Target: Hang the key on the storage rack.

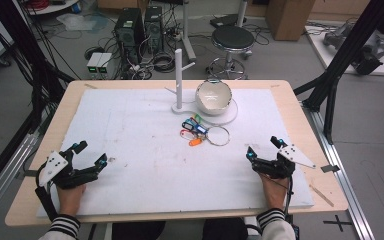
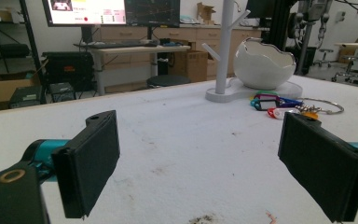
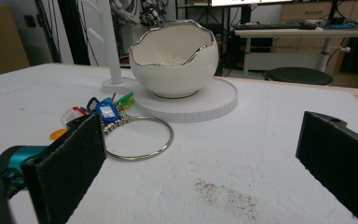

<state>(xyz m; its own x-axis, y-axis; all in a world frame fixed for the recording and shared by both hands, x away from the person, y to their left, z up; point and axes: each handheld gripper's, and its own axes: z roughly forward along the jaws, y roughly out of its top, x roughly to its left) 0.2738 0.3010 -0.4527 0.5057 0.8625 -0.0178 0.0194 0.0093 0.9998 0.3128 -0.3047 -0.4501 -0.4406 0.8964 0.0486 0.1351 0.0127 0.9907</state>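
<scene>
Two spread grippers, key ring point(image 1: 218, 135) between, ahead

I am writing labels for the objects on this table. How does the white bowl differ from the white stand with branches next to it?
The white bowl is round, wide and hollow, with a jagged silver rim like a broken eggshell; the branched stand is a thin, tall upright pole with short side pegs. The bowl sits on the round end of the white base, the stand rises from its narrower end. Both are white, and both are empty.
</scene>
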